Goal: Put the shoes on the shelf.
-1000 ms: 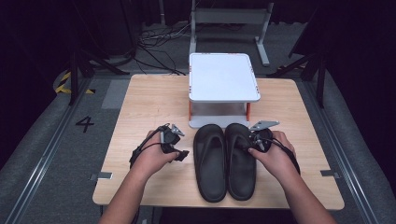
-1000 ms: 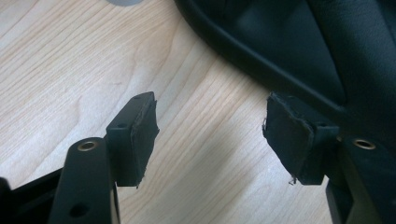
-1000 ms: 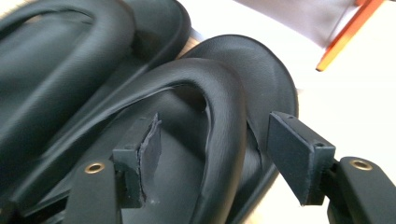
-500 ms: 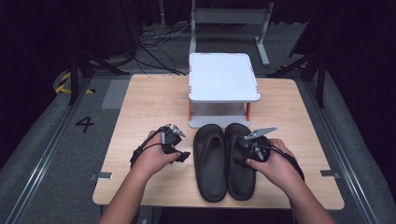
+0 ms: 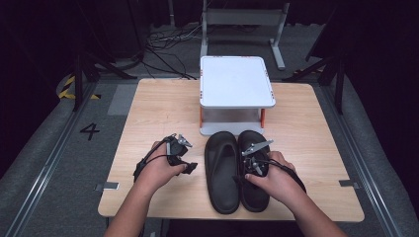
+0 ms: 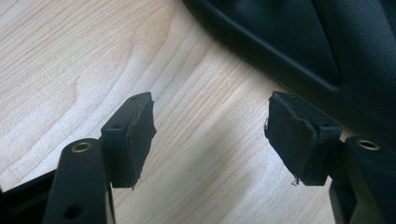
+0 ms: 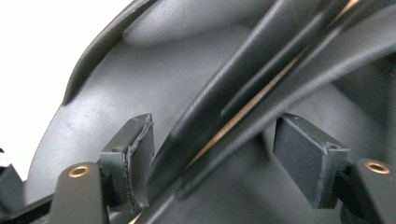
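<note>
Pair of black flip-flops: left sandal (image 5: 222, 170) and right sandal (image 5: 254, 170), side by side near front of wooden table (image 5: 148, 113), toes just before white stand (image 5: 236, 81). Left gripper (image 5: 184, 166), jaws spread, empty, over bare wood just beside left sandal. Right gripper (image 7: 212, 158), jaws spread astride strap (image 7: 243, 100) of right sandal, not clamped.

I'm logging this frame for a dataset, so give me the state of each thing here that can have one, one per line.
Left black flip-flop sandal: flat on the wooden table, sole down, untouched.
Right black flip-flop sandal: flat, beside the first, its strap between open jaws.
Left gripper: open, over bare wood.
Right gripper: open, astride the strap.
White two-tier stand: upright, top bare.
</note>
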